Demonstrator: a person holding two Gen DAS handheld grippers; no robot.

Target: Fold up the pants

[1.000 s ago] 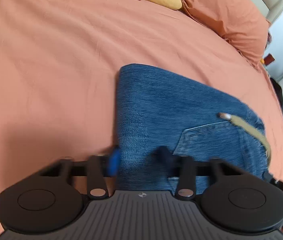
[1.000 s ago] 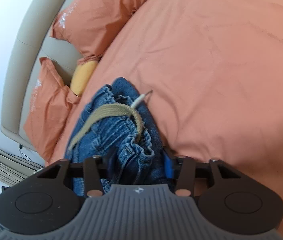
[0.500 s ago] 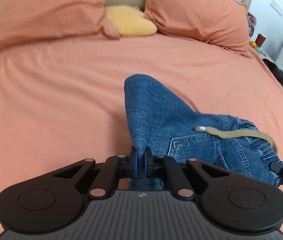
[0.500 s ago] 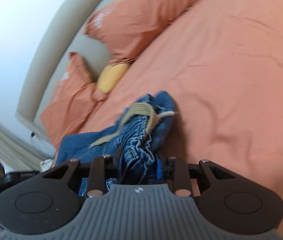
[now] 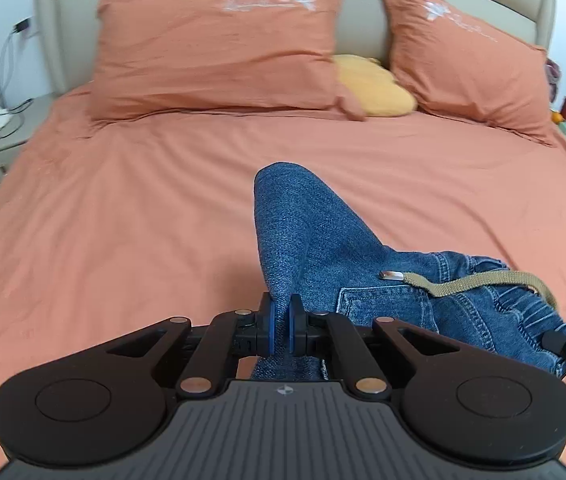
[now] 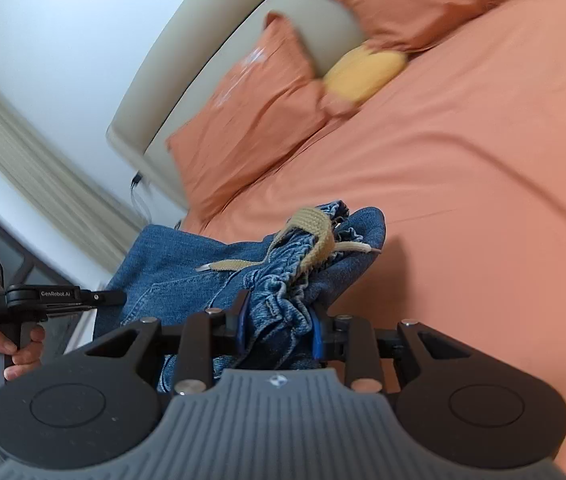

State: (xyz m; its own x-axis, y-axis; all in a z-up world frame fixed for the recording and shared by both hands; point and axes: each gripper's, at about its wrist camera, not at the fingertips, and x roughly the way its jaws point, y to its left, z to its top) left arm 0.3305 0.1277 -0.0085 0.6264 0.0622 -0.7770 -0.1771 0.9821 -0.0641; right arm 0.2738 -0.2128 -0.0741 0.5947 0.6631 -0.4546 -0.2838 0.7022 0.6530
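With my left claw (image 5: 281,322) pinching the jeans (image 5: 315,236) at lower centre and my right claw (image 6: 279,330) clamping the bunched waistband (image 6: 283,296), I keep both level and taut over the bed (image 5: 123,220).

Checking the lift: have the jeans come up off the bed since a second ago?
Yes. The jeans, flat on the orange bedspread earlier, now hang pinched and raised above it.

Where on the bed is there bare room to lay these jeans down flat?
Bare sheet runs left of the jeans up to the orange pillows, and beyond them toward the yellow cushion. It is crowded only at the head.
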